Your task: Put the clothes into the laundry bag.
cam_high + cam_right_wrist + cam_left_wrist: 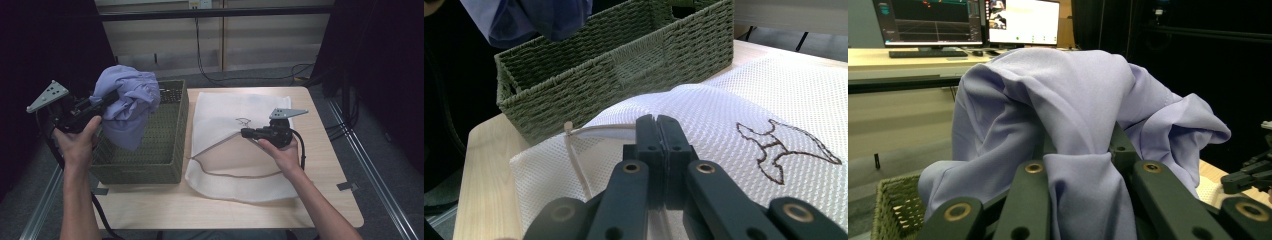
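A lavender cloth (131, 102) hangs bunched over the left end of a green woven basket (172, 152). My left gripper (112, 97) is shut on it; in the left gripper view the cloth (1068, 100) drapes over the jaws and hides the tips of my left gripper (1078, 160). A white mesh bag (220, 107) lies flat to the right of the basket. My right gripper (244, 132) is shut on the upper edge of its opening and holds it raised. In the right gripper view my right gripper (657, 125) has its jaws pressed together at the mesh bag (734, 95).
The basket (624, 60) stands close against the bag's left side. A brown embroidered figure (784, 145) marks the bag's top. The light wooden table (320, 165) has bare room at the right and front. Monitors (968, 20) stand on a desk behind.
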Demonstrator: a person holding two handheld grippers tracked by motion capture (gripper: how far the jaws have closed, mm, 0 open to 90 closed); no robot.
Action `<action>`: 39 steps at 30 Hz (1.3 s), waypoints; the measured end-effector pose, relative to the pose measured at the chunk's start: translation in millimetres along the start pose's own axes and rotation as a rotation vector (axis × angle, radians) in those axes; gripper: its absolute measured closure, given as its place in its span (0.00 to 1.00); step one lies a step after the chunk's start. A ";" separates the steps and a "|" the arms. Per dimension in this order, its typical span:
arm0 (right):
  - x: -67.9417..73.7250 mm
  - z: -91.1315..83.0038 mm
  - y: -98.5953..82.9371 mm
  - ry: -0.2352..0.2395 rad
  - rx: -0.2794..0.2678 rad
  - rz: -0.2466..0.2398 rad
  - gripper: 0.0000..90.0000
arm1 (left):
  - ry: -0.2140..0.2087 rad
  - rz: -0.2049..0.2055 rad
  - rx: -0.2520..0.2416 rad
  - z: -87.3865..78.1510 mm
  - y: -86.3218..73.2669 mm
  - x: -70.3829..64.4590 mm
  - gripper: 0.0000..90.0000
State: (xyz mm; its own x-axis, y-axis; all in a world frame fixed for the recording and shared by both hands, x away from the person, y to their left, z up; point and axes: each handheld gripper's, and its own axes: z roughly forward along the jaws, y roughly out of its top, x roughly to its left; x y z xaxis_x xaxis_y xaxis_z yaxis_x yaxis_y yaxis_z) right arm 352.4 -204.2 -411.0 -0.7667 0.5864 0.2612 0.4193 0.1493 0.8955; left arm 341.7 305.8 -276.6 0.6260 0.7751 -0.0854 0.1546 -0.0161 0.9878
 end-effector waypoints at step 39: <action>-0.3 1.6 -0.2 0.003 0.004 -0.002 1.00 | -0.108 0.075 -0.050 4.3 19.4 -47.4 0.86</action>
State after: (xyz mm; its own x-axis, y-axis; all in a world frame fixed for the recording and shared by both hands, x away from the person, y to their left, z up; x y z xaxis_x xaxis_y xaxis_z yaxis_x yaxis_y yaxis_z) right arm 353.3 -203.1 -411.9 -0.7689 0.5838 0.2607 0.4197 0.1532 0.8947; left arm 318.3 266.0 -253.9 0.7137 0.7001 -0.0219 0.0680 -0.0381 0.9970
